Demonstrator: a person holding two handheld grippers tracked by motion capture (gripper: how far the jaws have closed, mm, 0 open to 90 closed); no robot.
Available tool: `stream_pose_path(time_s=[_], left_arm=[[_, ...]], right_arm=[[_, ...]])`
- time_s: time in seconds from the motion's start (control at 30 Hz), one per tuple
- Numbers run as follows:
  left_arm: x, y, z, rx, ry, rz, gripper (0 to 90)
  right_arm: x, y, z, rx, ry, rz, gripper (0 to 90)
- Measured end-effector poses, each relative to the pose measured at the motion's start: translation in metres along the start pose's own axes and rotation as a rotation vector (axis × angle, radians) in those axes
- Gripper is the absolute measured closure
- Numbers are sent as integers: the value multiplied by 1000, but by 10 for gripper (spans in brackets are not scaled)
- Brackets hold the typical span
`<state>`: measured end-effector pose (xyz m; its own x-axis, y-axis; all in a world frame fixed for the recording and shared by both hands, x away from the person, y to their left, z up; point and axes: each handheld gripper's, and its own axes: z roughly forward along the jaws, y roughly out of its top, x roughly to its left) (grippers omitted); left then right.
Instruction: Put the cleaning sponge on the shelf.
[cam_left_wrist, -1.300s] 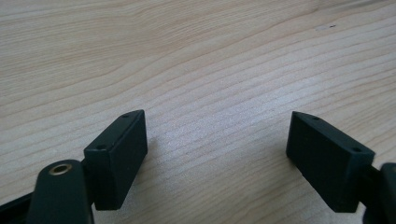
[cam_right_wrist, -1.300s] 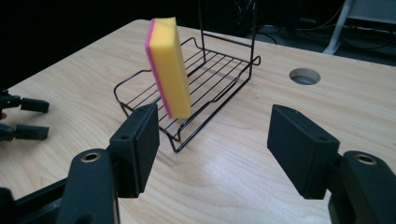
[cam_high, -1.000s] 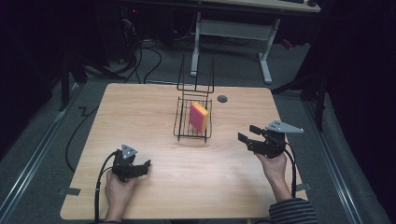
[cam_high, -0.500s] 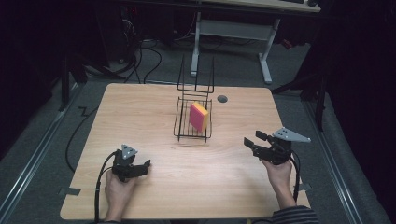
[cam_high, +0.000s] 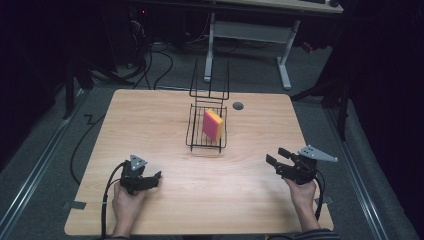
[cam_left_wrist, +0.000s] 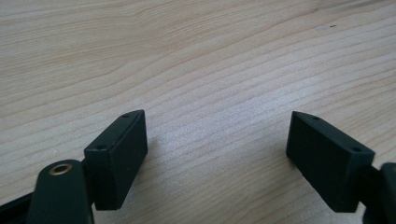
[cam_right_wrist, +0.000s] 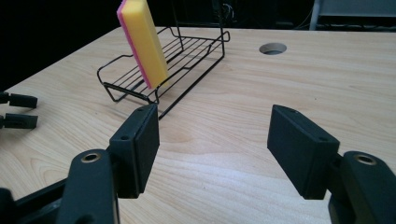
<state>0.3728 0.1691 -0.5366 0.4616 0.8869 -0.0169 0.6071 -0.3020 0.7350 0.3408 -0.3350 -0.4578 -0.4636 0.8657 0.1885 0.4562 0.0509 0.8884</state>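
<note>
A black wire rack stands at the middle of the wooden table. Inside it a yellow and pink sponge stands on edge, leaning against the rack's side. My left gripper rests low at the table's near left, open, with bare wood between its jaws. My right gripper is held at the near right, open and empty, pointing left toward the rack.
A round cable hole lies in the table behind the rack. The left gripper's fingertips show far off in the right gripper view. A desk frame and cables stand on the floor beyond the table.
My right gripper has drawn back toward the near edge and to the right, away from the rack. The left gripper has stayed in place.
</note>
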Motion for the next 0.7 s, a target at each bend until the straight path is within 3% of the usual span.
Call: stream_pose_path(time_s=[0.33, 0.7], left_arm=[[0, 0, 0, 0, 0, 0, 210], [0, 0, 0, 0, 0, 0, 210]], right_arm=[[-5, -15, 6, 11, -5, 33, 347], [-7, -27, 16, 33, -20, 38, 351]])
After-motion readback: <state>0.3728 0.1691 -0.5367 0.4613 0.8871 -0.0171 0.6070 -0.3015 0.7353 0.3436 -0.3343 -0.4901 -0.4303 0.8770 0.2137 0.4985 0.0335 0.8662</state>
